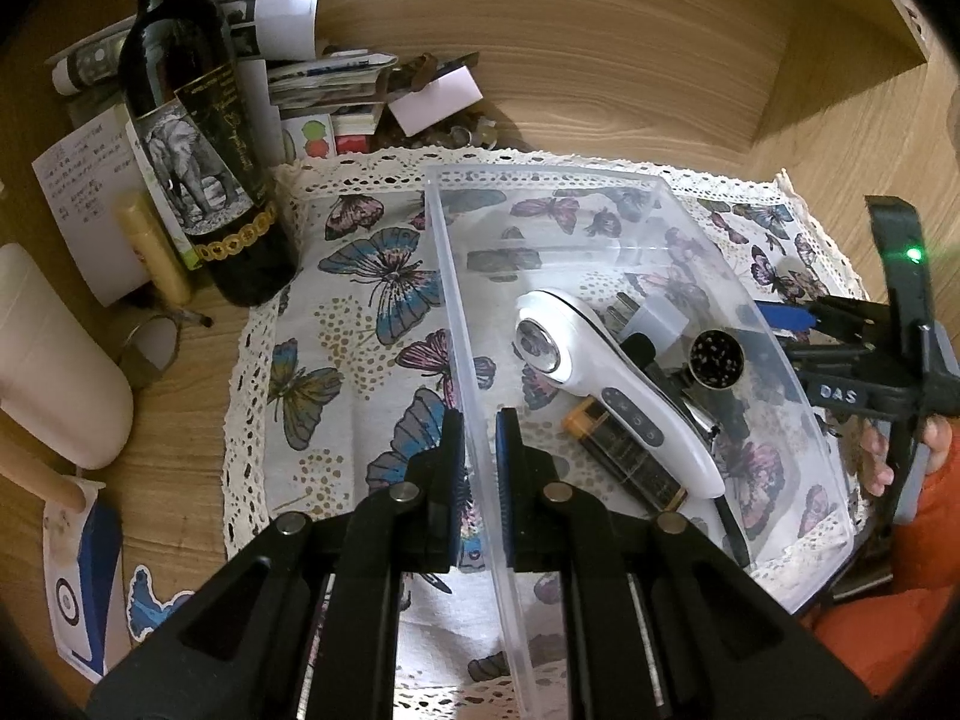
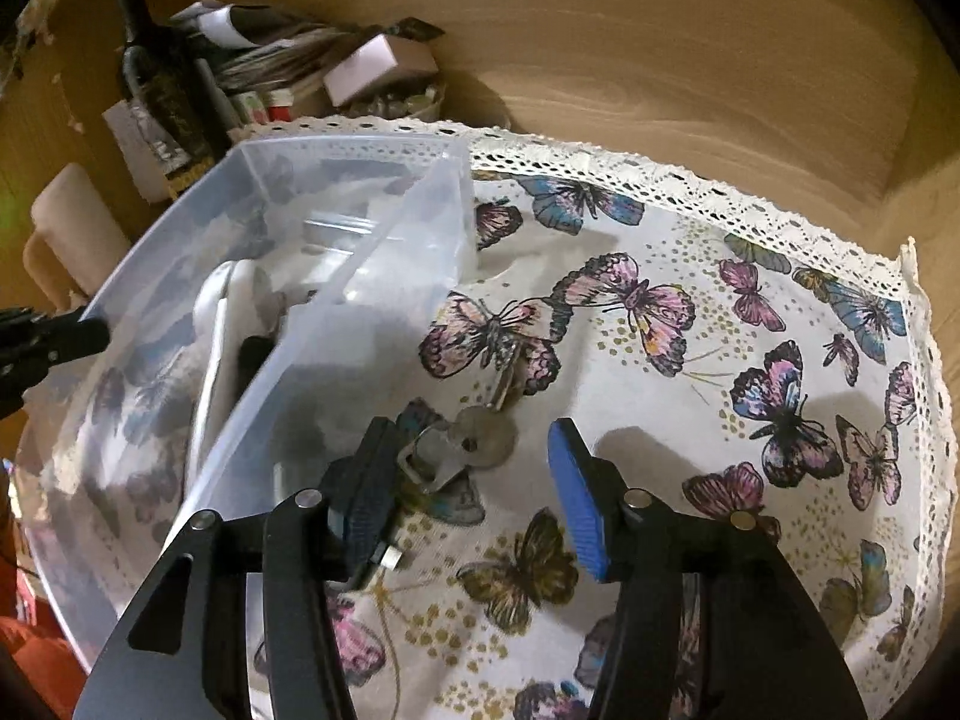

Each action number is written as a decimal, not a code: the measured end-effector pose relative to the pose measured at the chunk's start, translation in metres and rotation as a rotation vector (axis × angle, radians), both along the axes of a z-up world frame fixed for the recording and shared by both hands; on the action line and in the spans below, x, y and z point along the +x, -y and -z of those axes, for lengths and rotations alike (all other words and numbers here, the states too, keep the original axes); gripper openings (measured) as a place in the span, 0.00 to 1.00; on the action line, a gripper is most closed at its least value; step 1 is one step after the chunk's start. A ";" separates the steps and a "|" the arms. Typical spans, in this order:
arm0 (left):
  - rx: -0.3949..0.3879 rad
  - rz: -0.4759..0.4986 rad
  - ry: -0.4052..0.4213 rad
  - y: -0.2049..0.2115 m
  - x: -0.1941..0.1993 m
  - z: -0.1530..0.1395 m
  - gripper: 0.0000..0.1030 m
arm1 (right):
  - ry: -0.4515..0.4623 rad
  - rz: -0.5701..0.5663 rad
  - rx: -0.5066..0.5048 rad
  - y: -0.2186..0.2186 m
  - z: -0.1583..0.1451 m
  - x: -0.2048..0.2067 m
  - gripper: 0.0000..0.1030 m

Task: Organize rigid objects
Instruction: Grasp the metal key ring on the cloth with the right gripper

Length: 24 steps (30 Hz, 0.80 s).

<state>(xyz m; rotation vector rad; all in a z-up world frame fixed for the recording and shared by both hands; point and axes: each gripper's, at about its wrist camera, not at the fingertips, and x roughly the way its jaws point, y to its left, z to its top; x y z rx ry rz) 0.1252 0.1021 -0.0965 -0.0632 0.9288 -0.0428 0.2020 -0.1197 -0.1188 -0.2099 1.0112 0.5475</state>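
A clear plastic bin (image 1: 630, 186) stands on the butterfly cloth (image 1: 360, 324). It holds a white handheld device (image 1: 606, 378), a black and orange battery (image 1: 624, 456), a white plug (image 1: 660, 318) and a round black grinder (image 1: 717, 357). My left gripper (image 1: 479, 450) is shut on the bin's left wall. My right gripper (image 2: 474, 474) is open, low over a key (image 2: 486, 438) with a metal tag (image 2: 432, 459) on the cloth beside the bin (image 2: 336, 300). The right gripper also shows at the right edge of the left wrist view (image 1: 840, 324).
A dark wine bottle (image 1: 198, 168) stands left of the cloth with papers and small boxes (image 1: 336, 84) behind it. A white cylinder (image 1: 54, 372) and a metal ring (image 1: 150, 348) lie at the left. Wooden walls (image 1: 600, 60) close the back.
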 end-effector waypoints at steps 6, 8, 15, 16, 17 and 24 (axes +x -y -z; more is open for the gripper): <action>0.007 0.020 0.010 0.000 -0.001 0.000 0.10 | -0.046 0.012 -0.034 -0.007 0.018 0.012 0.38; 0.013 0.023 0.014 0.002 -0.001 0.000 0.10 | -0.026 0.007 -0.039 -0.009 0.017 0.011 0.31; 0.016 0.028 0.021 0.002 -0.003 0.000 0.10 | 0.028 0.015 -0.033 -0.004 0.001 0.004 0.01; 0.017 0.028 0.023 0.002 -0.003 0.000 0.10 | 0.043 0.019 -0.028 -0.002 -0.002 0.003 0.01; 0.019 0.029 0.026 0.002 -0.003 -0.001 0.10 | 0.057 0.020 -0.028 -0.001 -0.006 0.001 0.01; 0.023 0.029 0.037 0.002 -0.005 -0.002 0.10 | 0.095 0.054 -0.014 0.009 -0.021 -0.008 0.03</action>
